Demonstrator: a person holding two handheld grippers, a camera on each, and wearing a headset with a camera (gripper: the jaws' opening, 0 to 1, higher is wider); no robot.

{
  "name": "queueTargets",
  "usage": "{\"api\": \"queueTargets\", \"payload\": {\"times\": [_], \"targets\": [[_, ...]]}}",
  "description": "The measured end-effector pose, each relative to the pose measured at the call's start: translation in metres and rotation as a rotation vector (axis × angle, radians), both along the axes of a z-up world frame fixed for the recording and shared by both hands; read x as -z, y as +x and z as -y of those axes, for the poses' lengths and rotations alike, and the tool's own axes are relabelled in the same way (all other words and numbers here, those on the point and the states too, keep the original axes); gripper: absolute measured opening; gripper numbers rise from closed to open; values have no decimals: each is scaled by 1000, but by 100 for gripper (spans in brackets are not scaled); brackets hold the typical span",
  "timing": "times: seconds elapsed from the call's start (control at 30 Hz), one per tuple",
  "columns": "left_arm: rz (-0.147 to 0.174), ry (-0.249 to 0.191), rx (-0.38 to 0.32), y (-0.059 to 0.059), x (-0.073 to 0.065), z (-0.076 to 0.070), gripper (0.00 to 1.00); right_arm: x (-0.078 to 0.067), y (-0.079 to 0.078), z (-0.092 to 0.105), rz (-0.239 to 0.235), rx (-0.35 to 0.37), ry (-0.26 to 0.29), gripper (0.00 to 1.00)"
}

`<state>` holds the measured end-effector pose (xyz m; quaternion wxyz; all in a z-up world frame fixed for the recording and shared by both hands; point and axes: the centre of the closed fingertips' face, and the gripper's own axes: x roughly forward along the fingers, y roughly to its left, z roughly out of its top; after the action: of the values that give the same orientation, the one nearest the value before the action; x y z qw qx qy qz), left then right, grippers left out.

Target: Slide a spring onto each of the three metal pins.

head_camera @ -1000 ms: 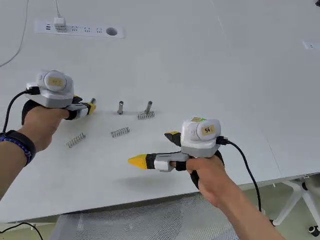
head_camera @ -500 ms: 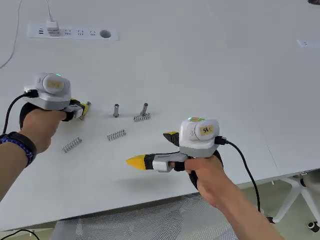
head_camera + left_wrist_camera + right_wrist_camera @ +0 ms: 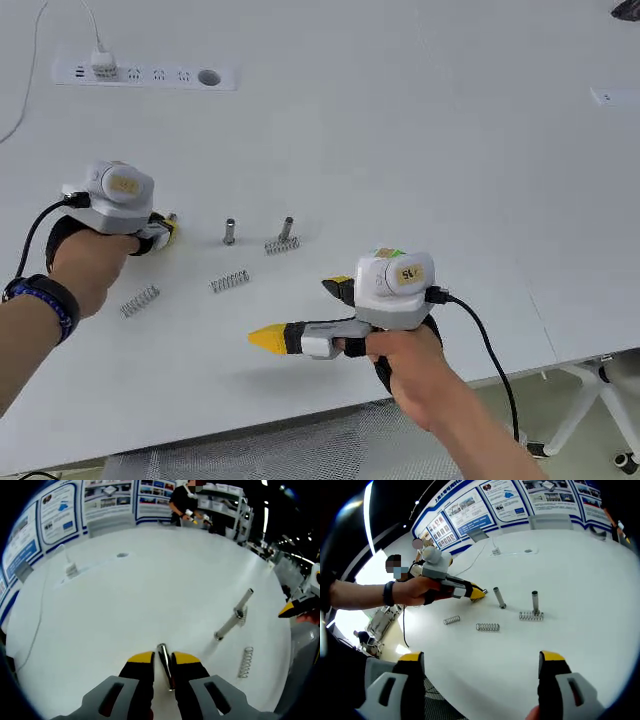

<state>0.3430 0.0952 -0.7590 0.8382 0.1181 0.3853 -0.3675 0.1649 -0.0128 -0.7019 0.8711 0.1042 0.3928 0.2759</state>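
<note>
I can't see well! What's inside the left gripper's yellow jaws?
A shiny metal pin sits inside the left gripper, between its yellow jaws. The jaws cover its lower end, so whether they squeeze it can't be seen.

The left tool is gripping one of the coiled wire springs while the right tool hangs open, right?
The left tool grips a silver metal pin, not a spring, as the left gripper view shows. The three coiled wire springs lie loose on the white table. The right tool does hang open.
</note>
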Motion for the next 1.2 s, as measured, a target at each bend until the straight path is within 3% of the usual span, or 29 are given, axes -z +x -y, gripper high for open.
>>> {"api": "queueTargets", "payload": {"times": [0.1, 0.23, 0.6, 0.67, 0.8, 0.9, 1.2], "targets": [[11, 10, 9, 0, 0, 4, 15, 0, 0, 0, -2, 1, 1, 96], [67, 77, 63, -1, 1, 8, 17, 1, 0, -1, -7, 3, 5, 96], [92, 121, 19, 3, 4, 7, 10, 4, -1, 0, -17, 6, 10, 96], [76, 114, -17, 4, 6, 5, 8, 4, -1, 1, -17, 9, 8, 96], [53, 94, -3, 8, 8, 4, 8, 3, -2, 3, -19, 9, 6, 95], [5, 65, -44, 6, 8, 0, 7, 4, -3, 4, -21, 9, 7, 95], [-6, 26, -100, 3, 0, -11, 7, 4, -3, 3, -25, 7, 8, 95]]}}
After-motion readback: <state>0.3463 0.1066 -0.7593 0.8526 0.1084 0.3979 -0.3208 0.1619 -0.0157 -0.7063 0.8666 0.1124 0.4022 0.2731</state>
